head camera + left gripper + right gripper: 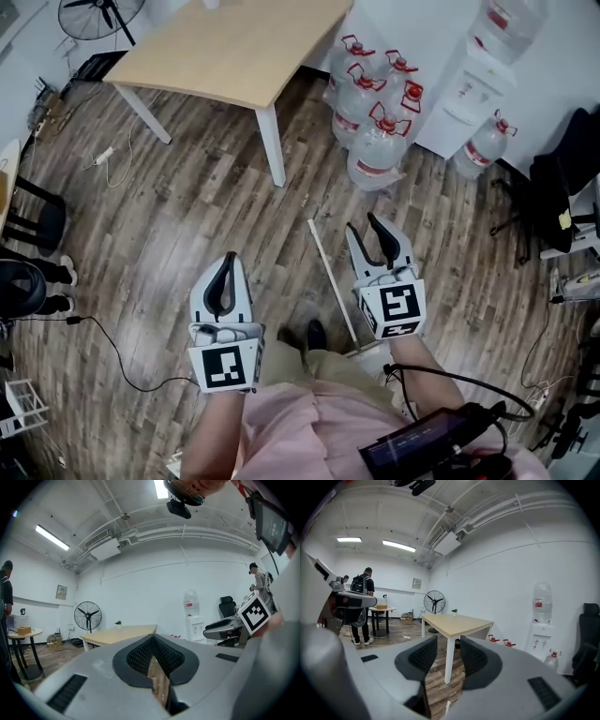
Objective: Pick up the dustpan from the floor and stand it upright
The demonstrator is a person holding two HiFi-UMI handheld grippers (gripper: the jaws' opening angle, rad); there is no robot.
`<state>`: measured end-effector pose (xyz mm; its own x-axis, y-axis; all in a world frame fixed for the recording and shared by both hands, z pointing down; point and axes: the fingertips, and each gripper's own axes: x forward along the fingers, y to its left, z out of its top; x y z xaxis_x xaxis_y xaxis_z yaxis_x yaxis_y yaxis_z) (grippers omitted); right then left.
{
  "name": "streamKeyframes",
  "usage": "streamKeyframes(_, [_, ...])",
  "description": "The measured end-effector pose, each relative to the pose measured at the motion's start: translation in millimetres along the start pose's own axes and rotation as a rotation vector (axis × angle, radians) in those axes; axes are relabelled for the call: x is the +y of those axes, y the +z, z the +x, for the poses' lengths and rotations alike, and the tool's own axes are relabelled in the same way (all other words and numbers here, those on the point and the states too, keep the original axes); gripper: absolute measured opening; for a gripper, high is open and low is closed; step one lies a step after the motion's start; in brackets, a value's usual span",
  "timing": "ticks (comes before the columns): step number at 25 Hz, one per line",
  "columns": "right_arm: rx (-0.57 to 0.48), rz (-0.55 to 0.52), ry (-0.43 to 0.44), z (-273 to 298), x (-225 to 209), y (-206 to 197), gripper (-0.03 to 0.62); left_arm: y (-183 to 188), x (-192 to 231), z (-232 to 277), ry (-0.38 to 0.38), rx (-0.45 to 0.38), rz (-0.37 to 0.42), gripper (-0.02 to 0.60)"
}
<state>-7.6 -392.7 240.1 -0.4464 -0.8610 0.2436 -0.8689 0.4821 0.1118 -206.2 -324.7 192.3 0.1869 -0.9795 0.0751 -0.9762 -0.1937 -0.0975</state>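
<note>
Showing only a thin white handle [330, 277], probably the dustpan's, on the floor [187, 216], its end hidden under the narrowly parted, empty right hand-held gripper [363, 225]; left hand-held gripper [229, 258] pinched closed, empty.

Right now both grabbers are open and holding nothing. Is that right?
Not quite. Only the right gripper is open, with a gap between its jaws. The left gripper is shut, and the left gripper view shows its jaw tips touching. Both are holding nothing, as you said.
</note>
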Motion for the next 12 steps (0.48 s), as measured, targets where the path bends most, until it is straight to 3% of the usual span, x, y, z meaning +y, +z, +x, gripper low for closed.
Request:
streamKeyframes(6, [0.023,0.002,0.021,66.3,9.7,-6.8,0.155,-28.6,42.2,49.4,-0.005,0.040,-0.024,0.012])
streamKeyframes(12, [0.083,0.005,0.012,138.5,6.3,-35.6,0.156,-55.7,68.3,114.9,-0.074,0.057,-0.030,0.012])
